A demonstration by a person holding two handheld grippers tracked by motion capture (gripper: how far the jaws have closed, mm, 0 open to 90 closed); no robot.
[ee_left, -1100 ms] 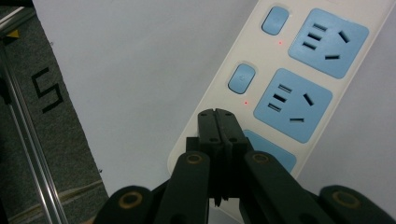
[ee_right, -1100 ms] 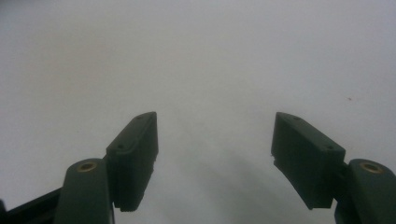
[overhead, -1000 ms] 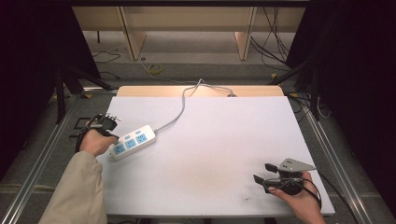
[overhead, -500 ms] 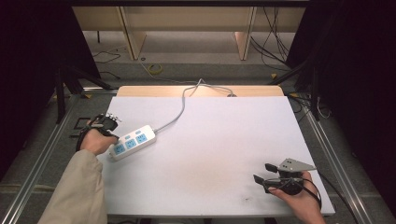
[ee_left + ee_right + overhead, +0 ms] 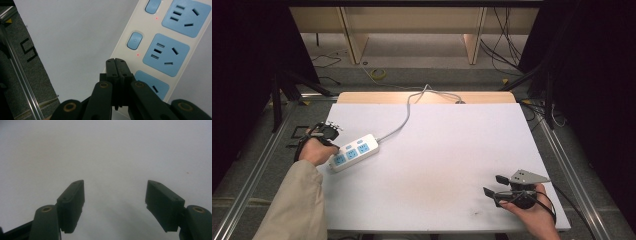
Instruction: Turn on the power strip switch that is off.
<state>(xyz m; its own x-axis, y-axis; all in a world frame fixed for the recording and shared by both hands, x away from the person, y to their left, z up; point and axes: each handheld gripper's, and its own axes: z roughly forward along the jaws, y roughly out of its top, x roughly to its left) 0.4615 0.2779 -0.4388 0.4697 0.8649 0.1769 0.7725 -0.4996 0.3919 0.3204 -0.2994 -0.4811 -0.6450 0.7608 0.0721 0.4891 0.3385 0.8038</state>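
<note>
Diagonally – power strip (image 5: 354, 152) cord-end far-right | left gripper (image 5: 116, 65) closed above

white power strip (image 5: 354, 151), blue sockets, black tools

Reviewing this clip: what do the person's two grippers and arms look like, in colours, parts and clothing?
Both grippers have black jaws on black linkage arms with brass-coloured pivot pins. The left gripper has flat, blocky jaw pads. The right gripper carries a grey three-cornered plate on top, and a black cable loops by the hand. The left arm wears a beige long sleeve; no sleeve shows on the right hand.
</note>
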